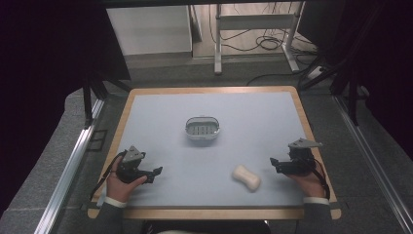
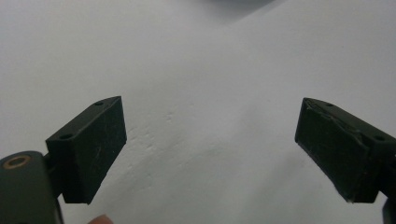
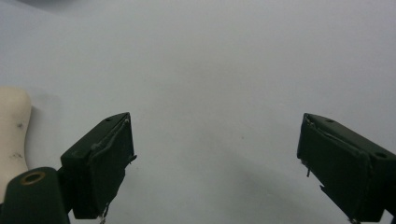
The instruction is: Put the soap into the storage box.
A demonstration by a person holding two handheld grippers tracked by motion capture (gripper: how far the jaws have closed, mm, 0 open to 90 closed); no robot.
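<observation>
A cream, waisted bar of soap [image 1: 246, 177] lies on the pale mat, front right of centre. An oval soap dish [image 1: 202, 128] with a slotted floor stands mid-table. My right gripper [image 1: 274, 164] rests just right of the soap, jaws wide apart and empty; in the right gripper view the soap [image 3: 11, 126] sits at the left edge, beside the left jaw, and the gripper [image 3: 215, 163] spans bare mat. My left gripper [image 1: 157, 173] lies at the front left, open, with nothing between its fingers [image 2: 93, 144] over the mat.
The mat [image 1: 160, 117] covers a wooden table [image 1: 214, 90] with a raised light rim. Metal rails [image 1: 73, 156] run along both sides. A desk frame and cables stand on the floor beyond the far edge.
</observation>
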